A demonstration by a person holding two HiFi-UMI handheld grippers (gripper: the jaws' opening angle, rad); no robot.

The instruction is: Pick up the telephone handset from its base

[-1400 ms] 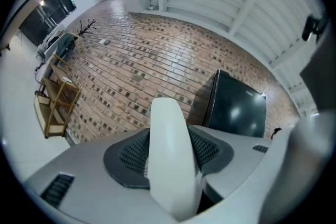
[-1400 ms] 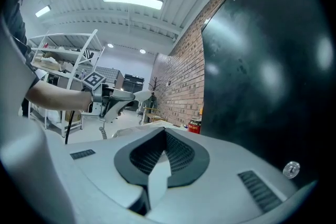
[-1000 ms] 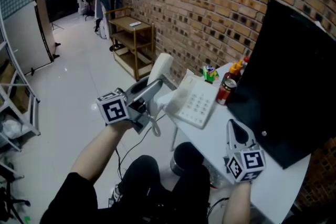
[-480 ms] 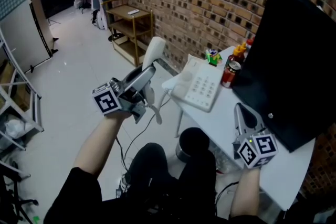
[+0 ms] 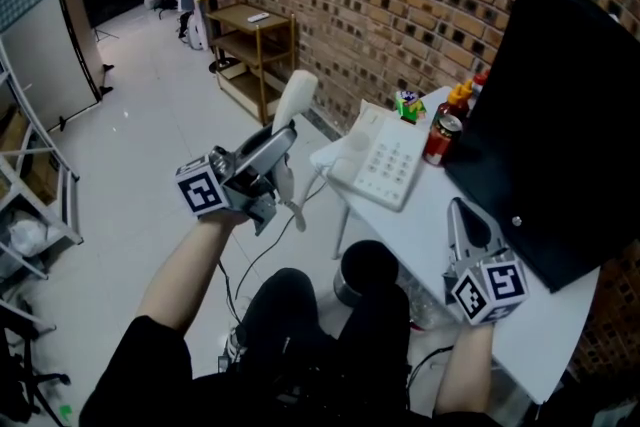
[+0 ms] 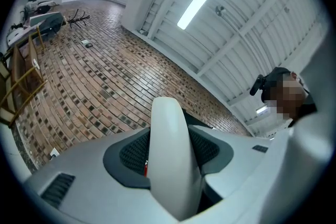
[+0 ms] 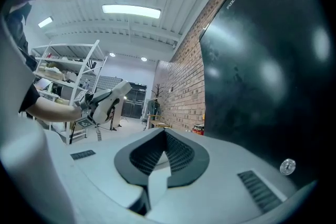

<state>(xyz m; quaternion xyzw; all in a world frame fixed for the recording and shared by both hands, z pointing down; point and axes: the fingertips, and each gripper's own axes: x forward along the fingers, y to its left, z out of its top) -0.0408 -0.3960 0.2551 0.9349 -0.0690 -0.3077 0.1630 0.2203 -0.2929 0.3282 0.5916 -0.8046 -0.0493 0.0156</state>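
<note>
**Off-white, elongated plastic telephone handset** (image 5: pixel 293 103): clamped between the grey fingers (image 5: pixel 258 153) of the left gripper (image 5: pixel 278 143). It is held tilted with its upper end raised, clear of its base, and out over the floor (image 5: pixel 130 165) just beside the white bench (image 5: pixel 520 345). A thin cord (image 5: pixel 292 211) is seen hanging below its lower end.

**White, wedge-shaped plastic telephone base** (image 5: pixel 385 165): a grid of keys is borne on its sloping face. It rests flat on the bench at the bench's left edge.

Right hand-held gripper (image 7: pixel 165 139) with jaws together and empty, black monitor (image 7: pixel 262 71) at right, white handset (image 7: pixel 116 92) aloft at left
</note>
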